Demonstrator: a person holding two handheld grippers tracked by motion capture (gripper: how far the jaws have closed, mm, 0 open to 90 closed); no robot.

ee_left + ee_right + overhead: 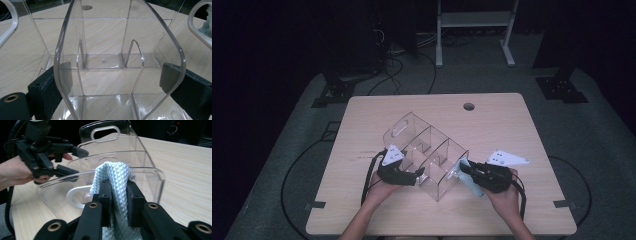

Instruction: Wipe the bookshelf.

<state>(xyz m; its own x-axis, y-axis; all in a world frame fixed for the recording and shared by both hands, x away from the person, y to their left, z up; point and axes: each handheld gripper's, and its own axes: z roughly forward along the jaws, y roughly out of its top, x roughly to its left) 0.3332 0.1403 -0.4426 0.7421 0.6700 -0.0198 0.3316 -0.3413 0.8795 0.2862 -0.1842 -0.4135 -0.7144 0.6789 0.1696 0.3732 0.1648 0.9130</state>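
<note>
A clear plastic organizer (pixel 427 145) with several compartments and handle cut-outs lies at an angle on the wooden table (pixel 497 125). My left gripper (pixel 419 175) holds its near left end: in the left gripper view my jaws (pixel 116 72) stand wide, pressing both sides of the curved clear wall (pixel 112 37). My right gripper (pixel 464 170) is shut on a folded light blue quilted cloth (pixel 470 184). In the right gripper view the cloth (pixel 112 172) sticks up between my jaws (pixel 117 185), against the organizer's near end wall (pixel 150 177). The left gripper (pixel 75 161) shows at the far side.
A round cable hole (pixel 469 106) sits near the table's far edge. Black cables (pixel 369 177) trail from both grippers toward the person. Beyond the table are a white metal frame (pixel 474 20), dark stand bases (pixel 334 92) and floor cables.
</note>
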